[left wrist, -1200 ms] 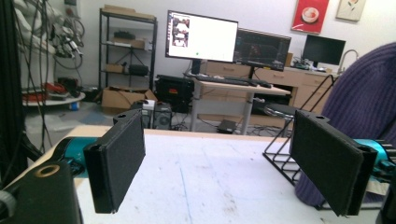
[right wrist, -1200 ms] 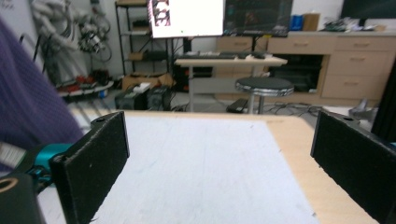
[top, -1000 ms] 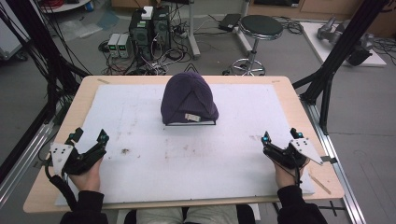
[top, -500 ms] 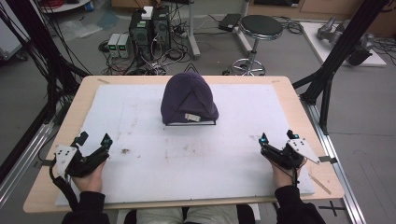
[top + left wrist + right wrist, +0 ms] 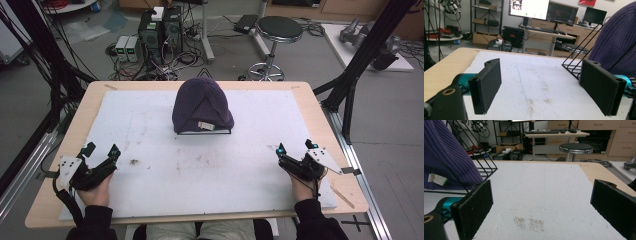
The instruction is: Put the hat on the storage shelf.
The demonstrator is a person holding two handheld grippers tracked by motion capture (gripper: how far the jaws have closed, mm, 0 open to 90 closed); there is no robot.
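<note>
- High view: a purple knit hat (image 5: 202,106) sits draped over a black wire rack (image 5: 204,132) in the middle of the table (image 5: 320,115), toward its far edge, on the white foam sheet (image 5: 210,165) that covers most of the top.
- The hat's opening faces the near edge, and a small white label (image 5: 206,125) lies on the brim; stretched over the rack, the hat keeps its domed shape, which should leave the brim easy to reach from the person's side.
- Left gripper (image 5: 101,151) rests by the near left corner, held in the person's hand (image 5: 95,187), well apart from the hat. Its jaws stand spread with nothing between them.
- Right gripper (image 5: 294,149) rests by the near right corner, likewise well apart from the hat, its jaws parted wide and empty.
- Left gripper view: the two black pads (image 5: 486,83) frame bare foam, with the rack's wires (image 5: 576,63) and the ribbed purple knit (image 5: 616,37) off to one side beyond them.
- Right gripper view: the pads (image 5: 474,208) again frame bare foam with a faint stain (image 5: 529,222); hat (image 5: 446,157), label (image 5: 437,179) and rack wires (image 5: 486,167) lie at the other side.
- Both grippers point roughly inward toward the hat from opposite corners, a waiting stance that seems meant for closing in on the brim from two sides.
- Judging from this, no contact has been made yet; the hat looks undisturbed on its rack.
</note>
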